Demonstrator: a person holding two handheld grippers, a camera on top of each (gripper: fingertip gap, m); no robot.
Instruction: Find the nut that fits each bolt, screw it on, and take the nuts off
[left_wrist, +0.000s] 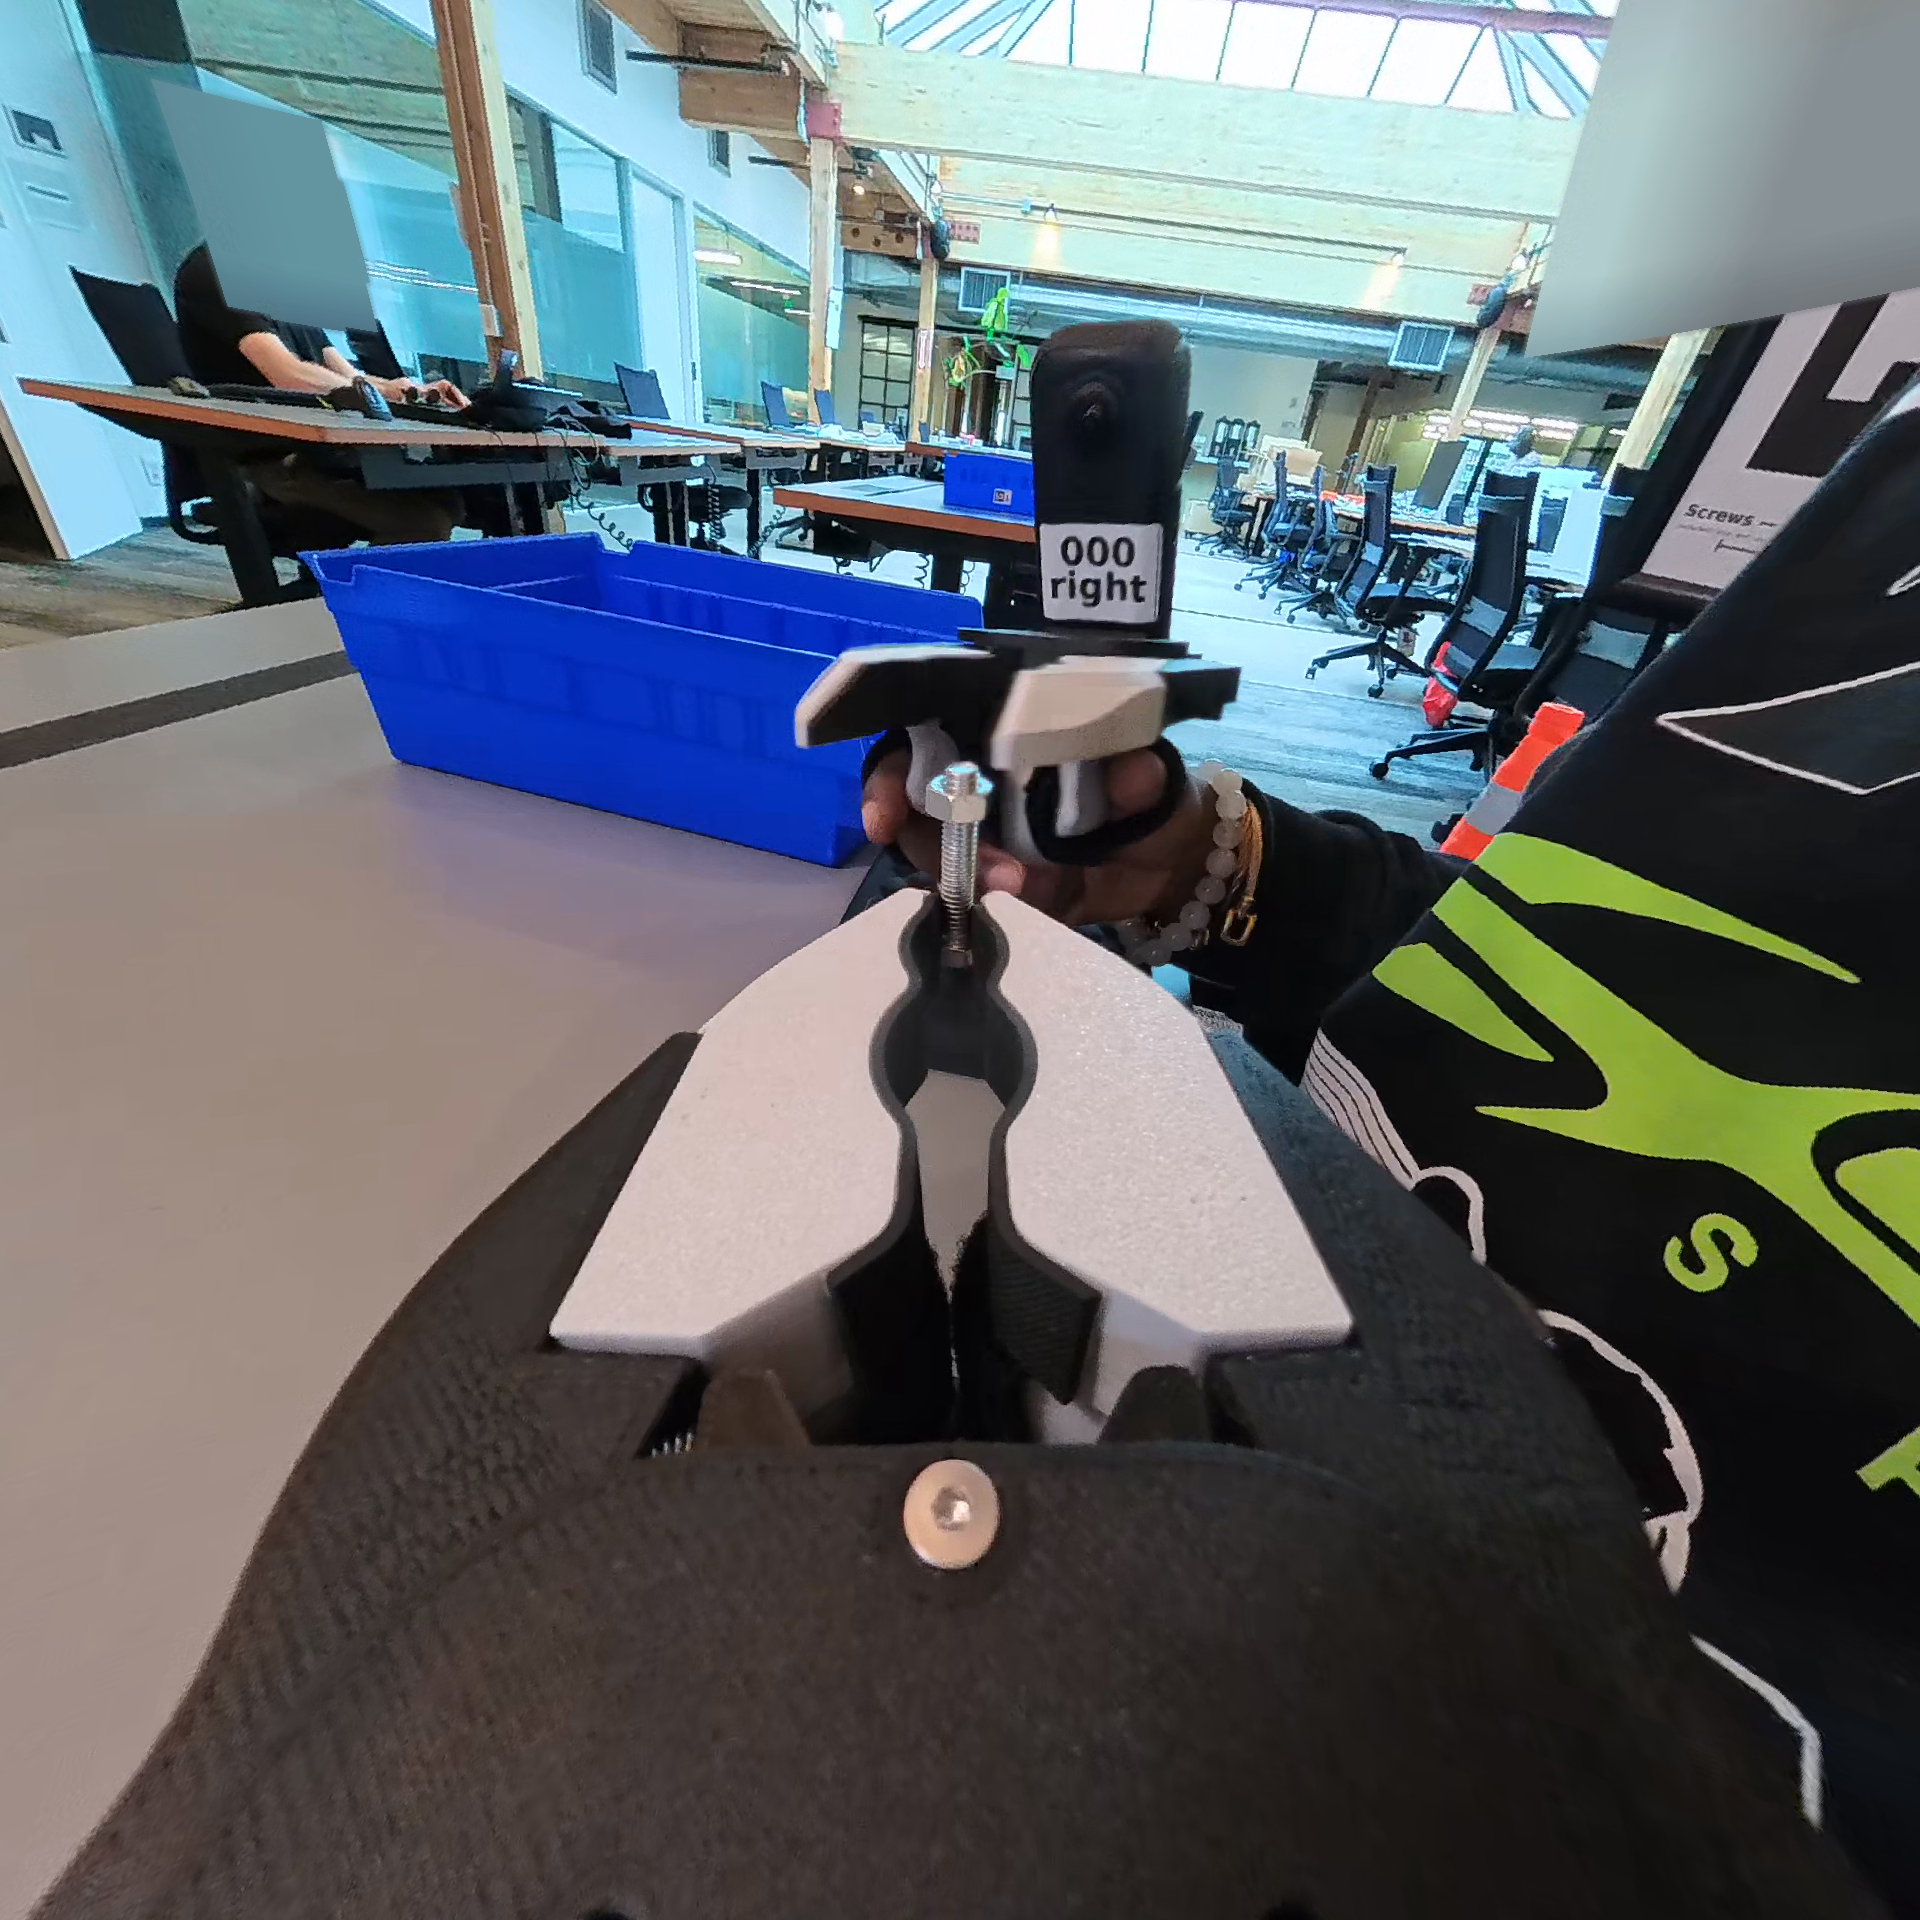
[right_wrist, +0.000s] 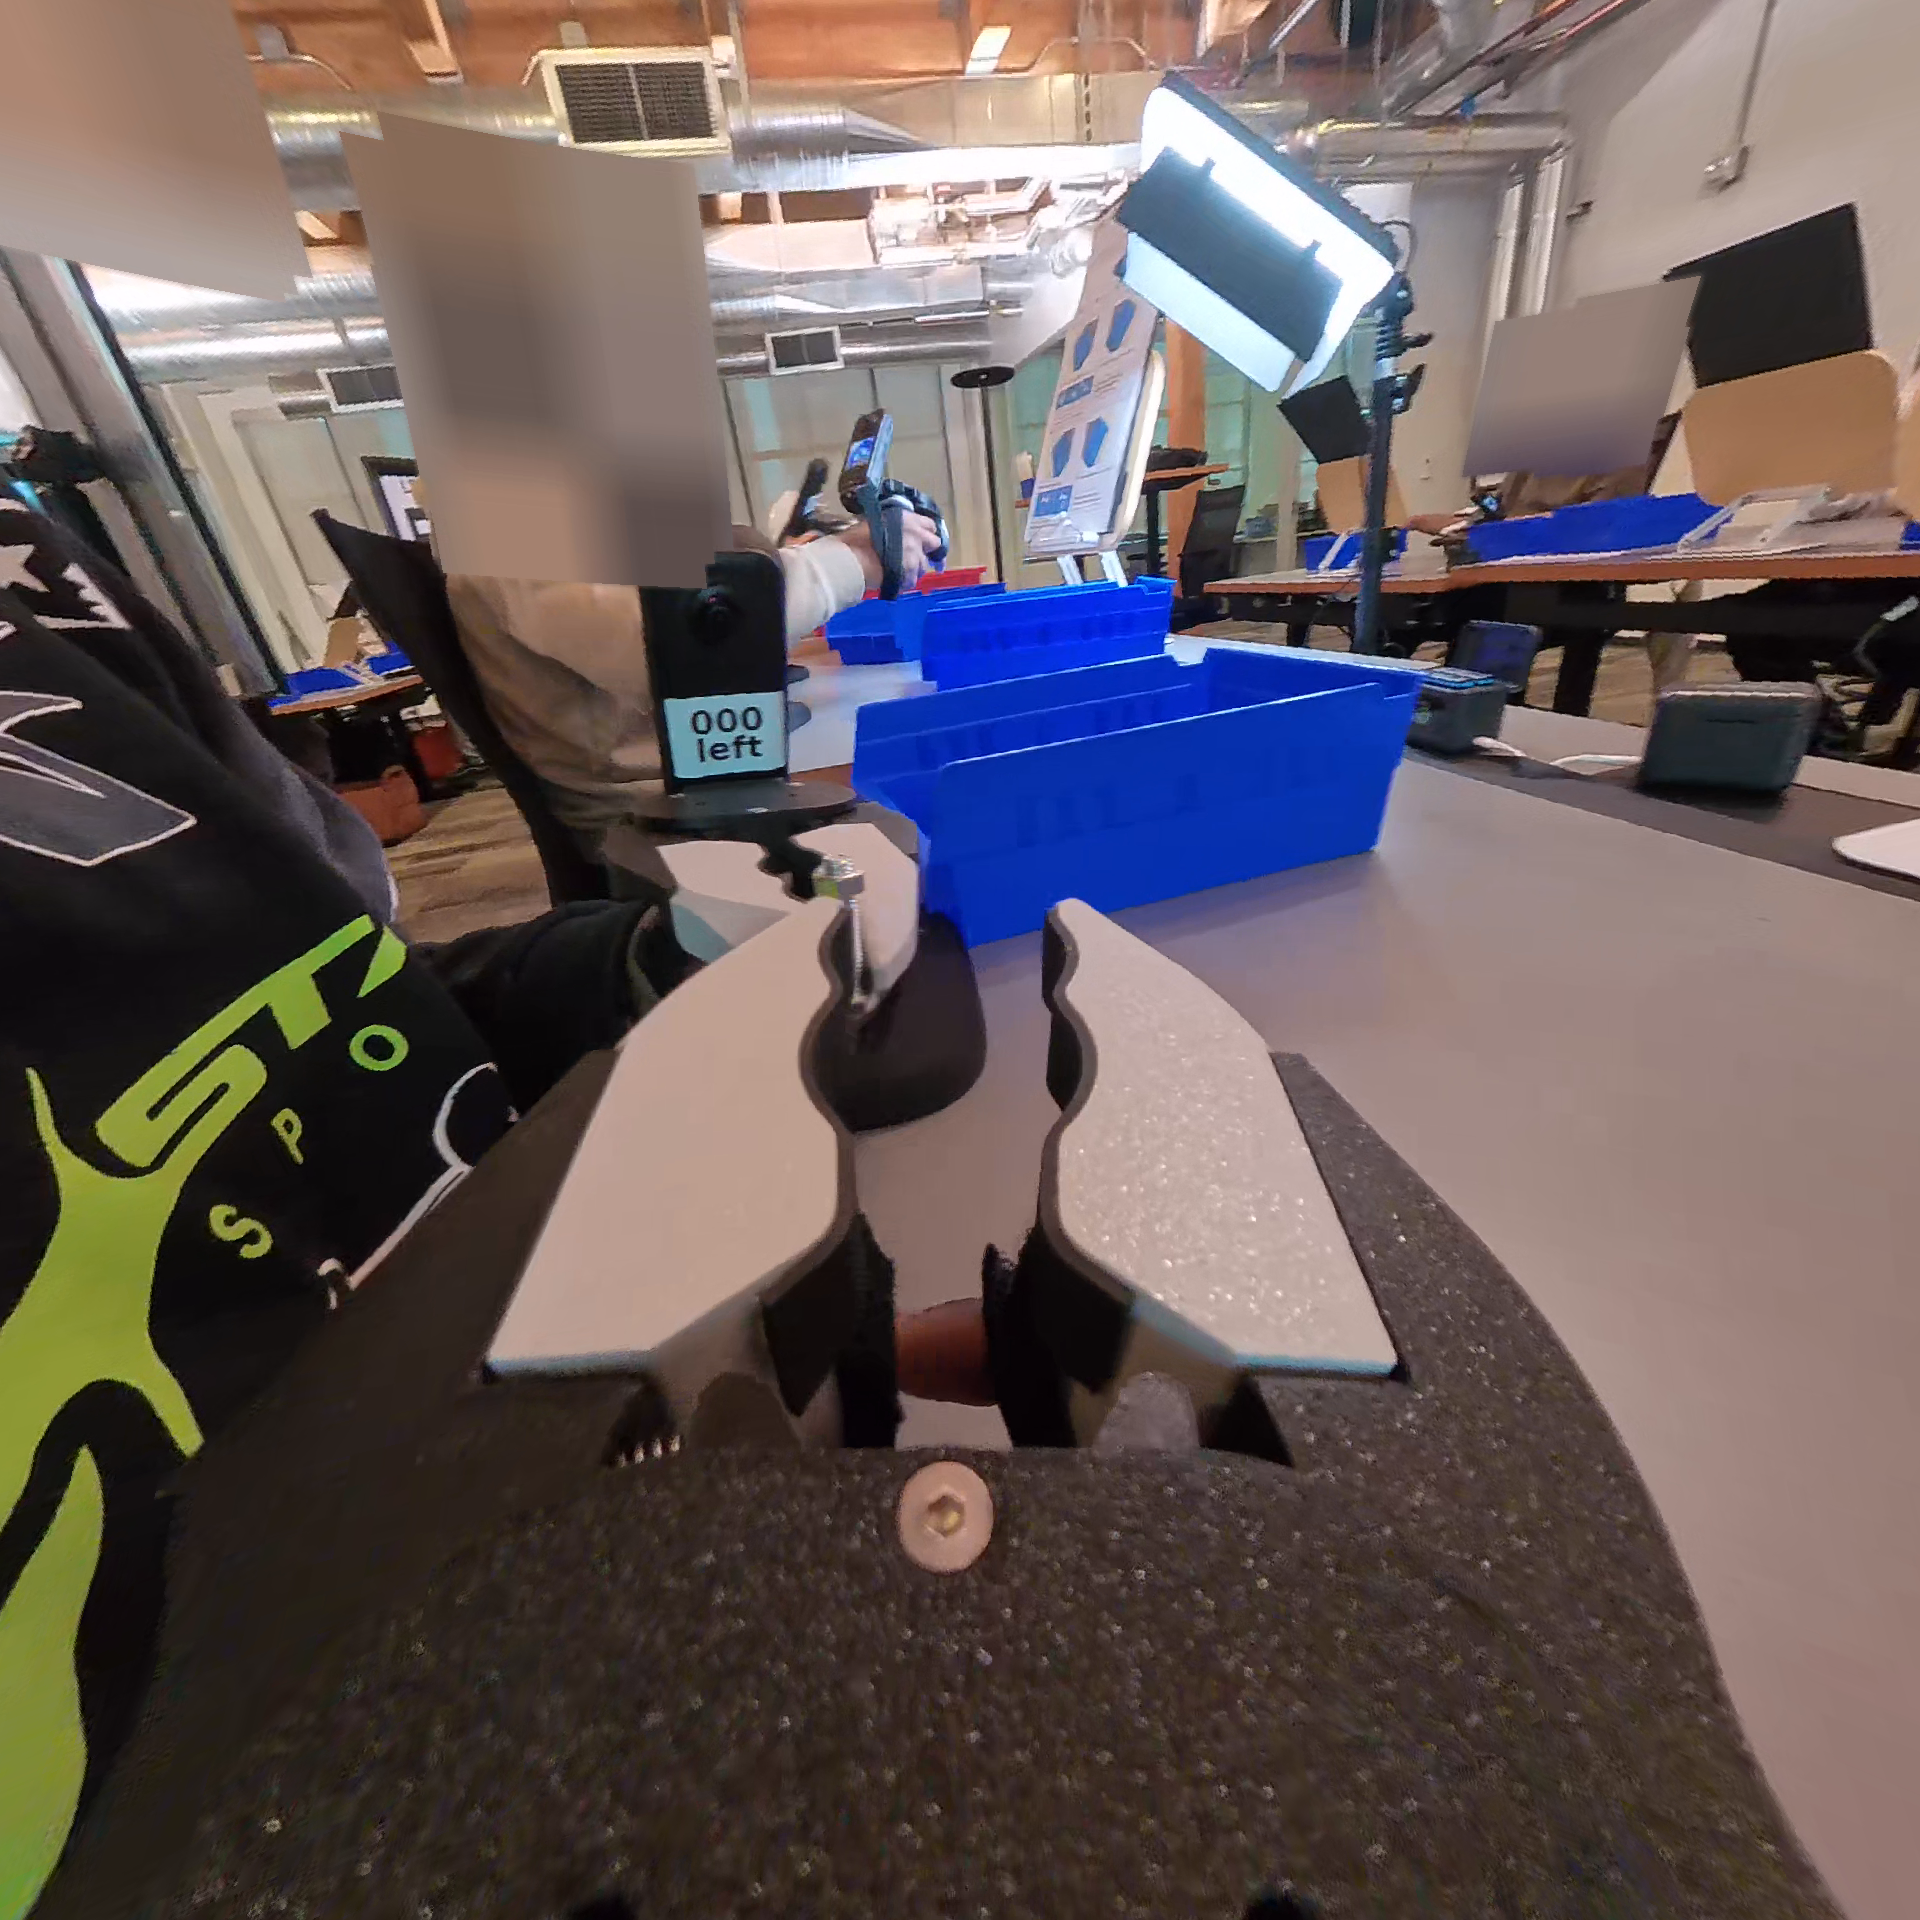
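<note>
Two handheld grippers meet over a grey worktop (left_wrist: 260, 1039) in a large open office. The left gripper (left_wrist: 954, 914) has its jaws closed on the lower end of a silver threaded bolt (left_wrist: 956, 868), which stands upright out of the white fingertips (left_wrist: 831, 997); both pads press against its shank. A silver hexagonal nut (left_wrist: 958, 798) sits near the top of the bolt, with a short stub of thread showing above it. Just behind the bolt, a person's hand (left_wrist: 1049, 831) with a pale beaded bracelet (left_wrist: 1210, 883) grips the handle of the right gripper (right_wrist: 940, 940), which sits level with the nut. In the right wrist view, the right gripper's jaws stand open with a clear gap between the two white fingers (right_wrist: 1153, 1091), and nothing is held between them; the bolt and nut in the left gripper appear just past its left fingertip, apart from the right one. A blue plastic bin (left_wrist: 623, 675) rests on the worktop beyond both grippers. The person wears a black top with bright green graphics (left_wrist: 1662, 1091). In the distance are more desks, office chairs, further blue bins, an orange cone (left_wrist: 1512, 779) and a bright studio light panel (right_wrist: 1257, 229) on a stand.
</note>
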